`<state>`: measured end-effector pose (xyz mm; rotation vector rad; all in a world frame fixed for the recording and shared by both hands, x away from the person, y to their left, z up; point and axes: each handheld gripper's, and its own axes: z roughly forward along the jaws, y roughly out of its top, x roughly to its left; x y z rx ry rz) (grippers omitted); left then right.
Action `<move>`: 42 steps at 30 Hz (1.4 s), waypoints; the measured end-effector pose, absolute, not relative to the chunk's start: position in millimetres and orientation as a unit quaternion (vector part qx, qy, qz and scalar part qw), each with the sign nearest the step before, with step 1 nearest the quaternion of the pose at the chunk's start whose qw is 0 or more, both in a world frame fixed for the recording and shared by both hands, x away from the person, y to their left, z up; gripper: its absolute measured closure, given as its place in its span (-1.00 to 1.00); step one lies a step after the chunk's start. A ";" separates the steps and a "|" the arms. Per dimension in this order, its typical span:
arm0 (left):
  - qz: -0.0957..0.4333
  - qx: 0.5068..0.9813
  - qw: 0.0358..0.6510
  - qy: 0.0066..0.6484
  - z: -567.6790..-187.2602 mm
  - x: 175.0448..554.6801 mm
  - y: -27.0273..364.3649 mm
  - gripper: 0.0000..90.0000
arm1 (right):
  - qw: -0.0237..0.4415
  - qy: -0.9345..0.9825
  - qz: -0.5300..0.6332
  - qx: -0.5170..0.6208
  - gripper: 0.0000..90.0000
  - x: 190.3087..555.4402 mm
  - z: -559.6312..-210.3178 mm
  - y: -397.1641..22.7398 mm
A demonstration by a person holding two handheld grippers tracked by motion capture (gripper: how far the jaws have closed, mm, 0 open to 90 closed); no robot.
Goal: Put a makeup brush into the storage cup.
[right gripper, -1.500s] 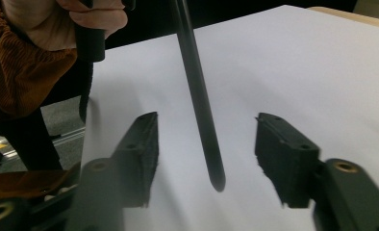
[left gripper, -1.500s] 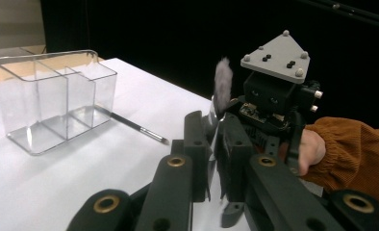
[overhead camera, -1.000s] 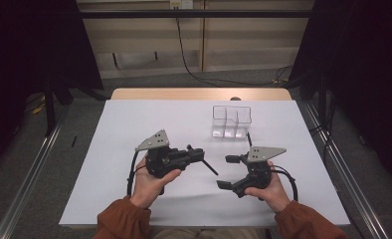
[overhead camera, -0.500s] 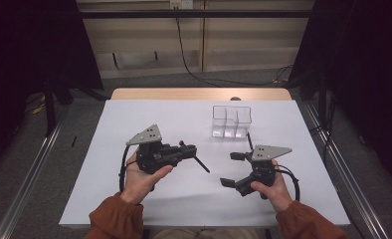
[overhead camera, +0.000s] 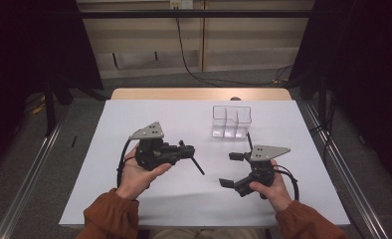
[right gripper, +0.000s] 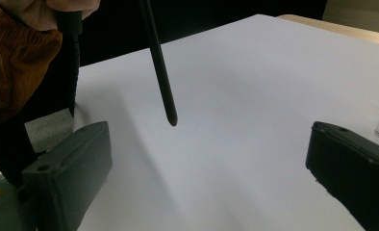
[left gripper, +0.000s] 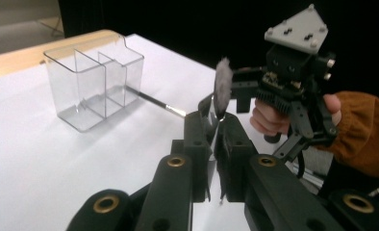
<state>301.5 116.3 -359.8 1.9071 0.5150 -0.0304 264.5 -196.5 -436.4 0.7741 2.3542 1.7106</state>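
Nearest, at five o'clock on the white table: right gripper, jaws spread wide with nothing between them. At nine o'clock from it: left gripper, clamped tight on a makeup brush, fluffy head poking up past the pads, black handle slanting toward four o'clock. Farthest, at one o'clock: clear divided organizer, second brush lying just beside it.
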 end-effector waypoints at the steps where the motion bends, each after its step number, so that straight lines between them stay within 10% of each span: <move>1: -0.013 0.809 0.546 0.216 -359.7 302.0 114.8 0.87 | 0.065 0.780 0.567 0.257 -0.96 264.7 -436.2 -196.6; 32: -0.038 0.848 0.484 0.213 -365.4 312.6 88.7 0.87 | 0.048 0.793 0.560 0.235 -0.82 266.7 -426.9 -175.4; 42: -0.038 0.851 0.481 0.208 -370.0 310.1 82.2 0.87 | 0.032 0.806 0.547 0.224 -0.18 273.2 -429.4 -163.8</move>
